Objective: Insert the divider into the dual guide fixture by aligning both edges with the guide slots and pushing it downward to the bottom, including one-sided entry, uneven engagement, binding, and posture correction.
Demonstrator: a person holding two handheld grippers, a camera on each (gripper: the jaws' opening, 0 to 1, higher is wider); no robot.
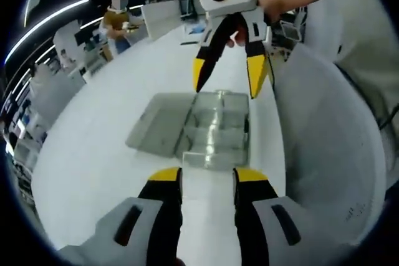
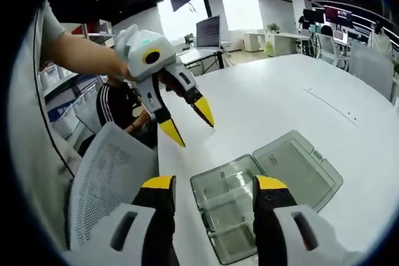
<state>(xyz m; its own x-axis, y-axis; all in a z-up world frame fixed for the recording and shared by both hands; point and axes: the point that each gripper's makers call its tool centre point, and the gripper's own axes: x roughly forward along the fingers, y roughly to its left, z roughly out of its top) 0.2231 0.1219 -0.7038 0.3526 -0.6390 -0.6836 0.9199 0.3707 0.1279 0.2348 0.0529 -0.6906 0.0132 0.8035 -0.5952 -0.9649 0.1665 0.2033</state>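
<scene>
A broad, smooth white surface (image 1: 93, 154) carries a clear plastic compartment box (image 1: 215, 130), lid hinged flat beside it, lying just ahead of both grippers, long axis across them. The left hand-held gripper (image 1: 207, 175) sits nearer, jaws apart and empty; the right hand-held gripper (image 2: 212, 183) hovers above, likewise spread, holding nothing. I cannot pick out the divider.

text: none legible | labels: none | brands: none | numbers: none | signs: none
</scene>
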